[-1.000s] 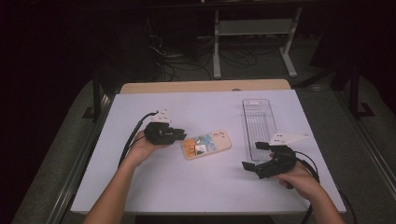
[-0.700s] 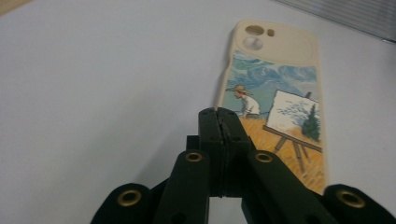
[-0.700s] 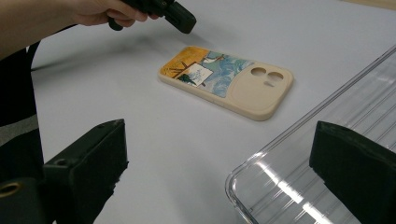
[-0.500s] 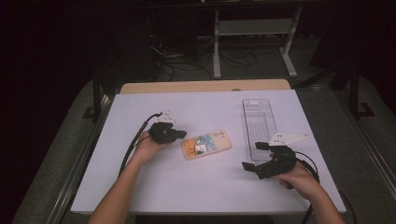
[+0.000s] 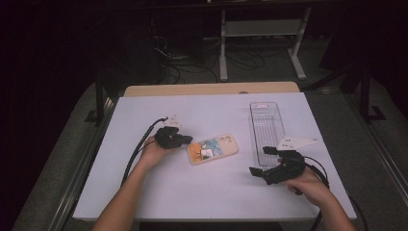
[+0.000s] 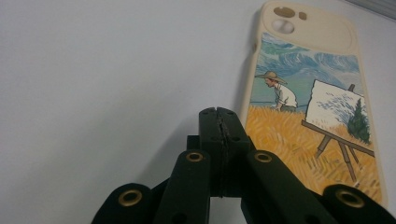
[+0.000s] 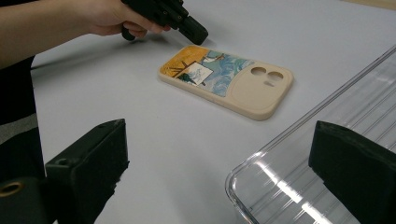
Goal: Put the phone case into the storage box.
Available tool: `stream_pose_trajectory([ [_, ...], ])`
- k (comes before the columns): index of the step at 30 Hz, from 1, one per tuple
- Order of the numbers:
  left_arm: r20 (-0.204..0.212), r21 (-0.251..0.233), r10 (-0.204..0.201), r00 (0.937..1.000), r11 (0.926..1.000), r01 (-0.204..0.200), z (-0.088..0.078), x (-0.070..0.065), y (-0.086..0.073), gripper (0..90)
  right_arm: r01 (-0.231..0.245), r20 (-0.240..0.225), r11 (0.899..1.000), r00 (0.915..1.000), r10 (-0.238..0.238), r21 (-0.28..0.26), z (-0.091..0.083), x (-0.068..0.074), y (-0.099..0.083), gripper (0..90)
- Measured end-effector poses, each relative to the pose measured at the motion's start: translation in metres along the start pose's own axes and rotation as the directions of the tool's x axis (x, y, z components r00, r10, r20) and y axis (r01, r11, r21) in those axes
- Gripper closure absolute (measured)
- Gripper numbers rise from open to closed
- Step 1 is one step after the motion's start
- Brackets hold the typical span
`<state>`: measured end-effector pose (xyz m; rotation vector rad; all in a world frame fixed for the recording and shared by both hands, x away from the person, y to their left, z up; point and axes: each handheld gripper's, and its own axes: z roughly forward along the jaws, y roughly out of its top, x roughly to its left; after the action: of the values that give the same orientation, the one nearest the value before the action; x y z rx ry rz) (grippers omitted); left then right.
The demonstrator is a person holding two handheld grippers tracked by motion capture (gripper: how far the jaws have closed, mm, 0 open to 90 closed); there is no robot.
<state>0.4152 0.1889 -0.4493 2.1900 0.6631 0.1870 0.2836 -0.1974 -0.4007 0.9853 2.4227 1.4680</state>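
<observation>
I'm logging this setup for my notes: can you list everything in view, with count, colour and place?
phone case: one, cream with a painted field scene, lying flat at the middle of the table.
clear tray: one, see-through plastic, on the right side of the table, long side running away from the person.
table: one, white top with a wooden strip along the far edge.
metal stand: one, pale grey, on the dark floor behind the table, with cables beside it.
left tongs: one, black, jaws shut on nothing, tips at the case's near-left end.
right tongs: one, black, jaws wide open, at the tray's near end.
</observation>
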Motion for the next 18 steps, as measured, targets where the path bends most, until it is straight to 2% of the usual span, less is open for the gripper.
stream_pose_trajectory([
  [8, 0.018, 0.014, 0.002, 0.9998, 0.9999, -0.002, -0.001, -0.004, -0.001, 89.6, -0.001, -0.001, 1.0, 1.0, 0.001, 0.0, 0.0, 0.0, 0.0, 4.1],
  [9, 0.021, 0.029, 0.019, 0.9996, 0.9994, -0.019, -0.003, -0.006, -0.002, 89.6, 0.0, -0.001, 1.0, 1.0, 0.0, 0.001, 0.0, 0.0, 0.0, 4.1],
  [13, 0.028, 0.052, 0.024, 0.9993, 0.9983, -0.025, -0.004, -0.011, -0.004, 89.6, 0.0, -0.001, 1.0, 1.0, 0.0, 0.001, 0.0, 0.0, 0.0, 4.1],
  [15, 0.043, 0.046, 0.008, 0.999, 0.9989, -0.01, -0.004, -0.015, -0.005, 89.6, 0.001, -0.001, 1.0, 1.0, -0.001, 0.002, 0.0, 0.0, 0.0, 4.1],
  [16, 0.044, 0.051, 0.02, 0.9988, 0.9984, -0.022, -0.004, -0.015, -0.005, 89.6, 0.002, 0.0, 1.0, 1.0, -0.002, 0.003, 0.0, 0.0, 0.0, 4.1],
  [17, 0.046, 0.04, 0.007, 0.9989, 0.9992, -0.009, -0.003, -0.018, -0.006, 89.6, 0.001, 0.0, 1.0, 1.0, -0.001, 0.003, 0.0, 0.0, 0.0, 4.1],
  [18, 0.052, 0.058, 0.02, 0.9984, 0.998, -0.023, -0.004, -0.018, -0.005, 89.6, 0.0, -0.001, 1.0, 1.0, 0.0, 0.003, 0.0, 0.0, 0.0, 4.1],
])
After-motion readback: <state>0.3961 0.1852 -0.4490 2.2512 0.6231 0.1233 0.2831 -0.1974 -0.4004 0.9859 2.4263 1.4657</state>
